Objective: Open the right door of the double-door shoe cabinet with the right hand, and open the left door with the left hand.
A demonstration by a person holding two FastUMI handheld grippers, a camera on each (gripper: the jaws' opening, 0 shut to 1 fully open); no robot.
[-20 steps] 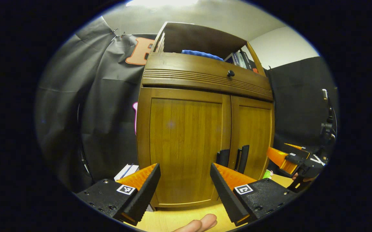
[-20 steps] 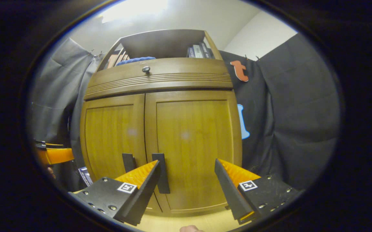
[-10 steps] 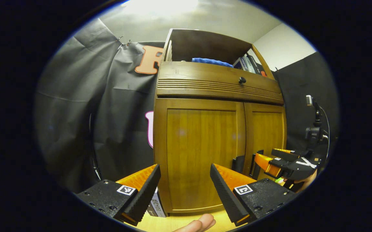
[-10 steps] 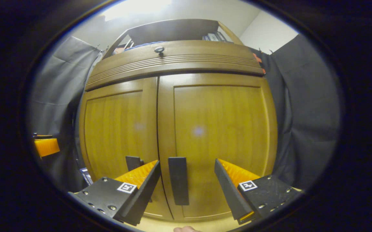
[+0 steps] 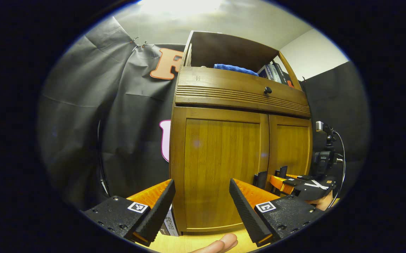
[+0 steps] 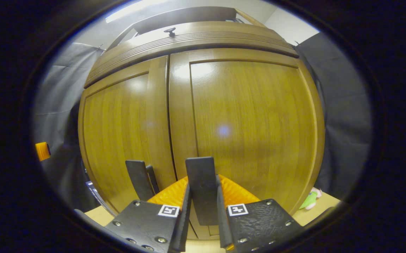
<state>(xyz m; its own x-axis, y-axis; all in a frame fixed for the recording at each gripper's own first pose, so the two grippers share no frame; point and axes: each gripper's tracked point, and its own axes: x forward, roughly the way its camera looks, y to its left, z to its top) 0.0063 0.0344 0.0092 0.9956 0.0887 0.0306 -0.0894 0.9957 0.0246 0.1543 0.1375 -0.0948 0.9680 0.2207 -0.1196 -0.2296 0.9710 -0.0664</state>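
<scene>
Right gripper (image 6: 203, 214): closed on the right door handle (image 6: 201, 189); both fingers press the flat black bar from either side. In the left gripper view this gripper (image 5: 277, 182) appears at the cabinet front, low on the right door.
Left gripper (image 5: 201, 203): fingers spread wide, nothing between them. It hangs short of the cabinet, facing the left door panel, with the handle off to its right.
Fingertip (image 5: 220, 243): part of the person's hand, visible at the bottom edge below the left gripper.
Left door handle (image 6: 138, 179): black bar just left of the centre seam, free of any contact.
Right door (image 6: 252, 130): judged shut; its edge lies flush along the seam with no visible gap.
Left door (image 5: 220, 168): judged shut, flush in its frame.
Shoe cabinet (image 5: 238, 102): stands on a light wood surface against the black cloth wall; the ribbed drawer front with a small dark knob (image 5: 267, 90) sits above the doors.
Upper shelf: holds a blue cloth (image 5: 233, 68) and some books, behind and above the drawer.
Camera on stand (image 5: 324, 156): beyond the cabinet's right side.
Progress: early. Done: right handle gripped. Remaining: swing the right door outward, bring the left gripper to the left handle, close on it, swing that door outward.
Caution: the two handles sit close together; the left gripper will likely have little room beside the right one.
</scene>
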